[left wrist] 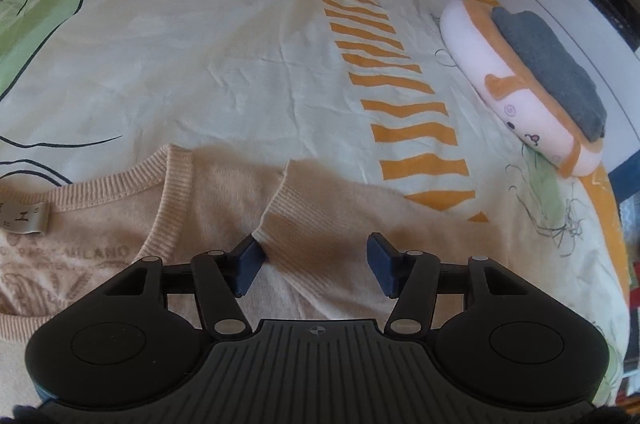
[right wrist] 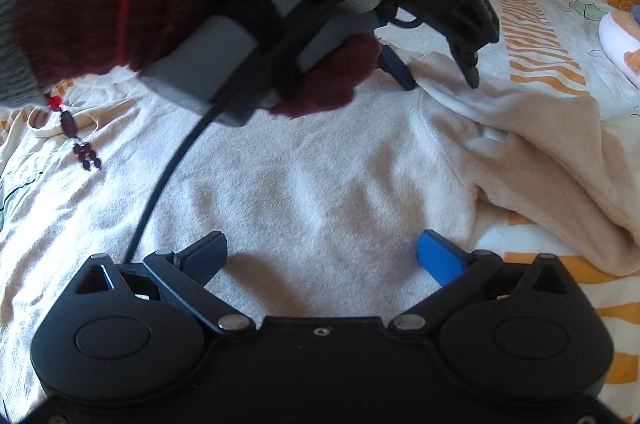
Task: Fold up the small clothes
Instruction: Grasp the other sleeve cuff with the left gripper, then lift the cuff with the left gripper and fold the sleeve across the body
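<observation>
One soft ribbed beige knit sweater, rumpled.

Cream knit sweater flat on the printed bedsheet, one ribbed-cuffed sleeve folded inward.

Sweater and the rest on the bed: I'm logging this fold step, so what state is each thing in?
Sweater: spread flat, one sleeve folded across its body.
Left hand-held gripper: half open, cuff between the fingers, pads not pressing.
Right hand-held gripper: wide open over the sweater, holding nothing.
Plush toy: lying on the sheet, grey cloth on top.
</observation>
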Demonstrator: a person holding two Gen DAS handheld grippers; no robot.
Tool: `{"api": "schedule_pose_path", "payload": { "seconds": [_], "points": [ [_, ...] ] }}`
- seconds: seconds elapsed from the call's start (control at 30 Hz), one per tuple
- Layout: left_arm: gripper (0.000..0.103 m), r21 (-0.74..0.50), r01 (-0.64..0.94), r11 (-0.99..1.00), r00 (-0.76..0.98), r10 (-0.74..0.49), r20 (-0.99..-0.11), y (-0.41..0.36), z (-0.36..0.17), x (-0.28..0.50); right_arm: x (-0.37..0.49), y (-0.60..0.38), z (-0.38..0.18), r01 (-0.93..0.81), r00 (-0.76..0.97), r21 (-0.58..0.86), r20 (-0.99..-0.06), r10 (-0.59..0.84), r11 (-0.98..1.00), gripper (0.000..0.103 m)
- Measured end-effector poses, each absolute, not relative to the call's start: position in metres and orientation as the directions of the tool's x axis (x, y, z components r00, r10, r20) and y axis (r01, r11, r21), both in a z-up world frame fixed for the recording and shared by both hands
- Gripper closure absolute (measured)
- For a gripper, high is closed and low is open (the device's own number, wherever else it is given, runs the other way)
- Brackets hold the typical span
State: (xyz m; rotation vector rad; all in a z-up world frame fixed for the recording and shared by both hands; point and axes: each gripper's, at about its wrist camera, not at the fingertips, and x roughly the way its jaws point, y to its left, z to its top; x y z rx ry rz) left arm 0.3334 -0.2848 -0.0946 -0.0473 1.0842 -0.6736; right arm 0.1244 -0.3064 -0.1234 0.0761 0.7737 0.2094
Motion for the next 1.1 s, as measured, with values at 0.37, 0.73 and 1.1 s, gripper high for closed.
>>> {"api": "schedule_pose_path", "payload": {
  "seconds": [0.37, 0.73, 1.1],
  "points": [
    [0.096, -0.280, 0.614, 0.737, 0.457, -0.622, -0.635, -0.274, -0.008, 0.301, 0.126, -0.319, -0.121, -0.151, 0.710, 0.217, -0.655, 0.258, 0.965, 0.001],
    [0.096, -0.258, 0.495, 0.830, 0.671, -0.554, -0.493, -0.137, 0.072, 0.285, 0.120, -0.317, -0.114, -0.212, 0.739, 0.280, -0.581, 0.341, 0.936, 0.001],
    [0.095, -0.253, 0.189, 0.949, 0.647, -0.314, -0.695, -0.004, -0.025, 0.302, 0.116, -0.333, -0.104, -0.214, 0.775, 0.407, -0.482, 0.408, 0.888, 0.001]
  ]
}}
